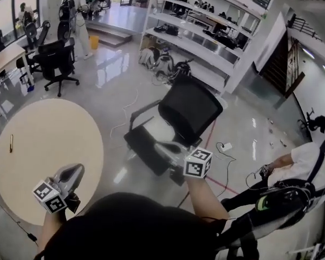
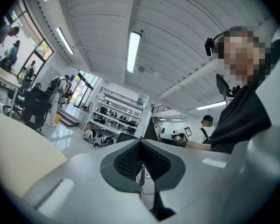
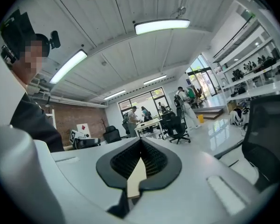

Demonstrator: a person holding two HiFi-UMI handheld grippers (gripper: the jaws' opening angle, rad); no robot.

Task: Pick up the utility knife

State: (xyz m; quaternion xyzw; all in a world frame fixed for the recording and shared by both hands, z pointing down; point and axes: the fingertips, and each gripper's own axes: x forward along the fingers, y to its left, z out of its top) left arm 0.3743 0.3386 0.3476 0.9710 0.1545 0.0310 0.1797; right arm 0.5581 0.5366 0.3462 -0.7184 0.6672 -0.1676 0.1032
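A slim yellowish thing [image 1: 11, 143], which looks like the utility knife, lies near the left edge of the round beige table [image 1: 49, 145]. My left gripper [image 1: 76, 171] hovers over the table's near right edge, well apart from it, with its jaws shut and nothing between them. My right gripper [image 1: 161, 148] is off the table, in front of the black office chair [image 1: 179, 118], also shut and empty. In the left gripper view the left gripper [image 2: 141, 146] points level across the room, with the table [image 2: 18, 143] at lower left. The right gripper [image 3: 141, 146] points level too.
White shelving [image 1: 206, 37] stands behind the office chair, with bags and cables on the glossy floor. A person [image 1: 292, 177] with another gripper is low at the right. More office chairs [image 1: 57, 58] and a desk stand at the far left, with people beyond.
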